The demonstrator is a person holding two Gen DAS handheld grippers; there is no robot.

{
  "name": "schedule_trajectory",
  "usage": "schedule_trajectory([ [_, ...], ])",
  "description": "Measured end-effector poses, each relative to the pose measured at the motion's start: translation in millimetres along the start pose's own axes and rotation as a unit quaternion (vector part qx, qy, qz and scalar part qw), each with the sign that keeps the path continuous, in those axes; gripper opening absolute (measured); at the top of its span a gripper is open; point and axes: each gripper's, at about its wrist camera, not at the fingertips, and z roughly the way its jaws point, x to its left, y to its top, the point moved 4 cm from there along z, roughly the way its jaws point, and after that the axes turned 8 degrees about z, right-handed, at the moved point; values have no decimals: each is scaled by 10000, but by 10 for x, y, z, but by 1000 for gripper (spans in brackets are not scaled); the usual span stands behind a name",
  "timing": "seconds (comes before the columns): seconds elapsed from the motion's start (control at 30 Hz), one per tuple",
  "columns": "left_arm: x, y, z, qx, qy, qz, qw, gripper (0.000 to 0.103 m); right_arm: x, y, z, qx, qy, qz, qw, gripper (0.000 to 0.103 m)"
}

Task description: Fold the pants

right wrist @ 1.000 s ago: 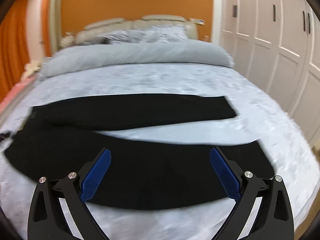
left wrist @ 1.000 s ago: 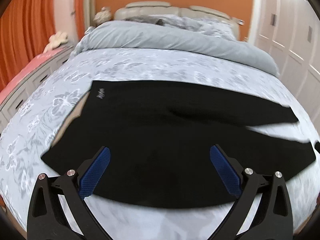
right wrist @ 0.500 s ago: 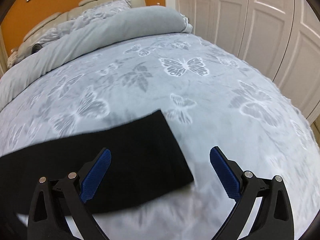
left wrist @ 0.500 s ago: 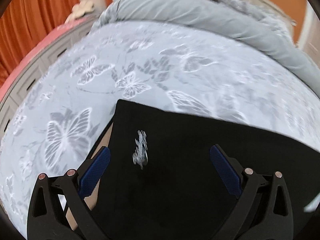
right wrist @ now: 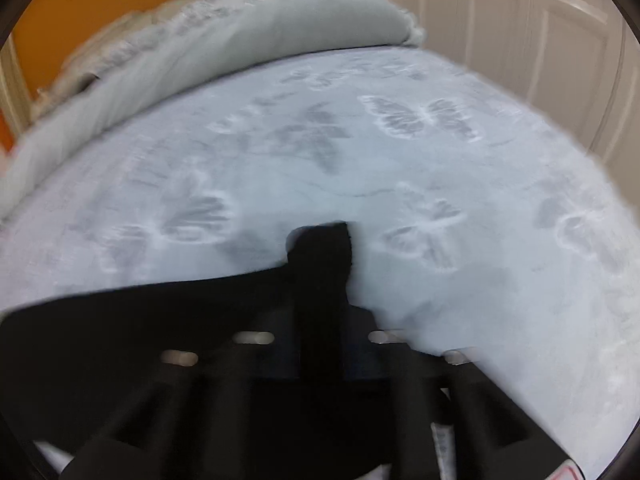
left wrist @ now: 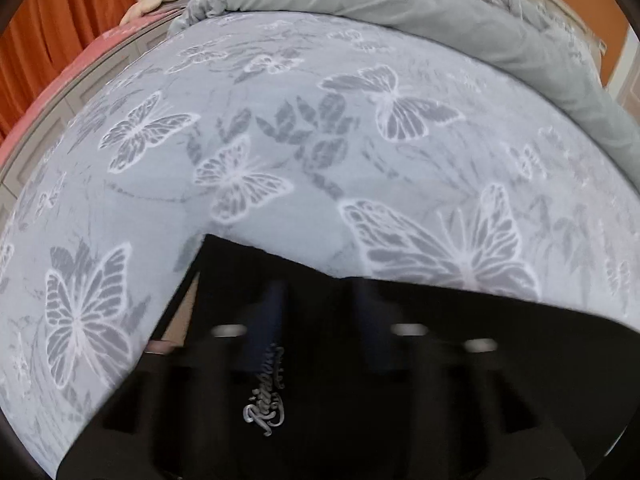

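Observation:
Black pants lie flat on the bed. In the left wrist view their waist end (left wrist: 420, 340), with a silver script logo (left wrist: 266, 392), fills the bottom. My left gripper (left wrist: 318, 320) is pressed down on the waist's far edge. Its jaws are closing, with a gap still between the blurred blue pads (left wrist: 266, 316) and flat black cloth in it. In the right wrist view the leg end (right wrist: 140, 320) lies at the lower left. My right gripper (right wrist: 322, 340) is closing too, and a tuft of the hem (right wrist: 324, 248) stands up, squeezed between its fingers.
The bedspread (left wrist: 320, 140) is pale grey with a butterfly print. A rolled grey duvet (left wrist: 440, 8) lies across the head of the bed. An orange curtain (left wrist: 48, 24) hangs at the left. White wardrobe doors (right wrist: 540, 40) stand to the right of the bed.
Both grippers swept outward and down from wide views of the pants, the left to the waist corner, the right to the leg hem. Both jaws have narrowed from wide open, and the hem has bunched up.

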Motion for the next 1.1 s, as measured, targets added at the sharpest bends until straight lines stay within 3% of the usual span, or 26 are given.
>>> schedule_trajectory([
  [0.13, 123, -26, -338, -331, -508, -372, 9975, 8, 113, 6, -387, -328, 156, -248, 9990, 10],
  [0.17, 143, -39, -484, -449, -520, -370, 9970, 0, 129, 11, -507, -399, 246, -245, 9986, 10],
  [0.37, 421, -267, -1479, -1125, -800, -403, 9896, 0, 134, -113, -1474, -894, 840, -463, 9914, 10],
  [0.5, 601, -514, -1758, -994, -554, -252, 9932, 0, -5, -327, -1760, -805, 860, -532, 9916, 10],
  [0.63, 615, -585, -1531, -538, -600, -378, 9960, 2, -19, -539, -1790, -701, 816, -514, 9929, 10],
  [0.7, 600, -538, -1350, -431, -398, -374, 9976, 12, 3, -585, -1781, -690, 780, -551, 9930, 10],
  [0.73, 583, -467, -1238, -435, -289, -365, 9980, 27, 10, -579, -1762, -681, 733, -566, 9934, 10],
  [0.77, 581, -448, -1170, -472, -202, -374, 9980, 49, 16, -584, -1750, -680, 699, -568, 9936, 10],
  [0.83, 539, -308, -957, -573, -74, -335, 9978, 72, 0, -568, -1707, -688, 629, -534, 9942, 10],
  [0.93, 492, -135, -575, -456, -64, -311, 9985, 74, -33, -557, -1599, -695, 539, -440, 9952, 10],
  [1.0, 487, -50, -312, -222, -263, -367, 9987, 73, -47, -541, -1504, -688, 445, -416, 9958, 10],
  [1.03, 483, -16, -177, -90, -484, -390, 9980, 61, -44, -543, -1470, -691, 396, -412, 9960, 10],
  [1.07, 493, -16, -90, 22, -464, -434, 9980, 31, -41, -543, -1427, -692, 350, -398, 9962, 10],
  [1.1, 524, -18, -35, 73, -349, -486, 9982, 14, -45, -534, -1384, -703, 312, -361, 9964, 10],
])
